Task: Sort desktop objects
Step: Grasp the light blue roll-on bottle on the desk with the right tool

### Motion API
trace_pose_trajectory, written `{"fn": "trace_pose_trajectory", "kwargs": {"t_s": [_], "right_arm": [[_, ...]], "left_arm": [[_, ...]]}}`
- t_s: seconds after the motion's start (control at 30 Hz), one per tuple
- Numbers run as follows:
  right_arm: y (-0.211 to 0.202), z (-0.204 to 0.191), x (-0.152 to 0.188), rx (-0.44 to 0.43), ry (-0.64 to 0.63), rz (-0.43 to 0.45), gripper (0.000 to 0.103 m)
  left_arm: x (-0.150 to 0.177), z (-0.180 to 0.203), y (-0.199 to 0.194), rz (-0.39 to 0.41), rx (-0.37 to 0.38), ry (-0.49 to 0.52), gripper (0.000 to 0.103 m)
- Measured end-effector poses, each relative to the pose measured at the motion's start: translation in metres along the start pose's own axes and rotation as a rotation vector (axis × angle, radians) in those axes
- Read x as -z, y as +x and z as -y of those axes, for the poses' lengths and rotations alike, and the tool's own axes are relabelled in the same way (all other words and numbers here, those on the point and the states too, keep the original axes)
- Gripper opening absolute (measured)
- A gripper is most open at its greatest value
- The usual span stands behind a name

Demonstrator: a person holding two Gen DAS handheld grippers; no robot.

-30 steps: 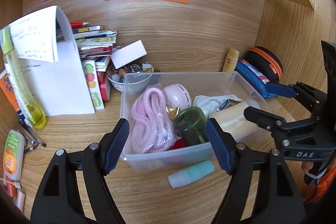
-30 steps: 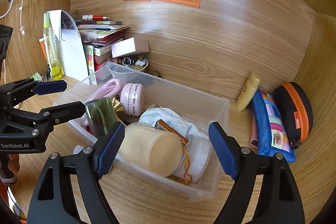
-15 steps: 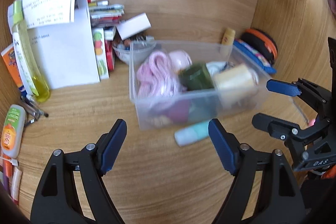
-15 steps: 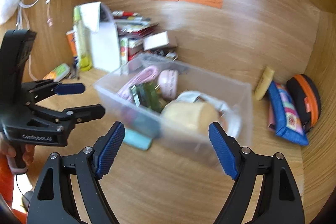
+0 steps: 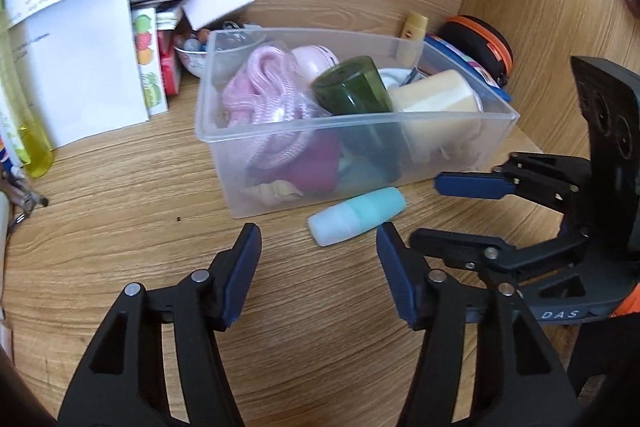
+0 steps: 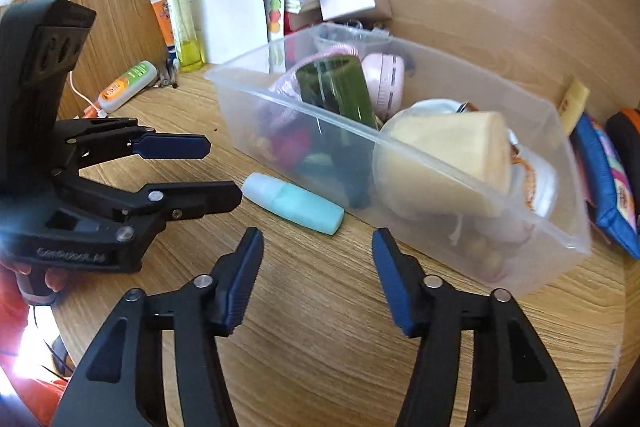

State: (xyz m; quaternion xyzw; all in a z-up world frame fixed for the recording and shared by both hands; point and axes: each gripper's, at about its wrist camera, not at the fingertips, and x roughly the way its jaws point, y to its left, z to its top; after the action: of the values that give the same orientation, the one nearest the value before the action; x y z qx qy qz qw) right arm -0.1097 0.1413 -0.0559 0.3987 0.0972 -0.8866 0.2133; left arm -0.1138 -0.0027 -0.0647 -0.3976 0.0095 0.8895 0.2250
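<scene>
Fingers of both grippers are closing now, but nothing is between them: the left gripper [image 5: 318,251] and the right gripper [image 6: 318,253] both hang over bare desk [image 5: 120,187], grasping nothing. I think they narrow so that they fit a small thing, since the only loose item near them is the teal bottle [image 5: 357,215]. It lies on its side on the desk, touching or almost touching the front wall of the clear bin [image 5: 320,131], just ahead of the left gripper's right finger. In the right view the same bottle [image 6: 294,203] lies between the two grippers, so either one could take it.

Inside the bin lie a pink rope [image 5: 260,95], a green jar [image 5: 352,87] and a cream cylinder [image 5: 436,99], all tipped over, as if dropped in without order. Probably the bottle belongs there too, because it is so close to the wall.

Pouches [image 6: 608,183] lie apart, at the right of the bin
</scene>
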Motion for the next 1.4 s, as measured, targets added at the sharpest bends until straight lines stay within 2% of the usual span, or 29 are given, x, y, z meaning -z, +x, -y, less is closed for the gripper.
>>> {"fn": "trace_pose_trajectory", "kwargs": {"t_s": [0.23,0.3,0.37,0.5,0.67,0.77,0.9,1.13,1.27,1.33,1.4], "right_arm": [[0.01,0.009,-0.006,-0.038,0.015,-0.02,0.046],[0.012,0.011,-0.008,-0.04,0.012,-0.024,0.039],[0.016,0.011,-0.009,-0.052,0.006,-0.035,0.035],[0.022,0.012,-0.01,-0.064,0.0,-0.05,0.033],[0.026,0.012,-0.013,-0.064,-0.016,-0.053,0.029],[0.027,0.005,-0.016,-0.055,-0.059,-0.062,0.023],[0.026,0.003,-0.016,-0.052,-0.075,-0.063,0.023],[0.021,-0.009,-0.009,-0.05,-0.095,-0.059,0.023],[0.013,-0.015,-0.007,-0.049,-0.104,-0.039,0.023],[0.006,-0.018,-0.009,-0.044,-0.106,-0.024,0.022],[-0.002,-0.02,-0.01,-0.056,-0.106,-0.008,0.012]], "left_arm": [[-0.01,-0.002,0.017,-0.043,0.042,0.0,0.058],[-0.013,-0.003,0.021,-0.052,0.056,0.0,0.057],[-0.015,-0.003,0.024,-0.061,0.071,0.008,0.052],[-0.014,-0.006,0.027,-0.075,0.103,-0.001,0.048],[-0.014,-0.007,0.027,-0.075,0.111,-0.003,0.047],[-0.014,-0.006,0.027,-0.072,0.112,-0.004,0.047],[-0.014,-0.006,0.026,-0.074,0.111,0.008,0.048],[-0.009,-0.002,0.015,-0.058,0.102,-0.001,0.048],[-0.008,0.003,0.001,-0.021,0.092,0.002,0.047],[-0.008,0.006,-0.008,0.0,0.115,0.004,0.047],[-0.009,0.011,-0.014,0.013,0.116,0.021,0.047]]}}
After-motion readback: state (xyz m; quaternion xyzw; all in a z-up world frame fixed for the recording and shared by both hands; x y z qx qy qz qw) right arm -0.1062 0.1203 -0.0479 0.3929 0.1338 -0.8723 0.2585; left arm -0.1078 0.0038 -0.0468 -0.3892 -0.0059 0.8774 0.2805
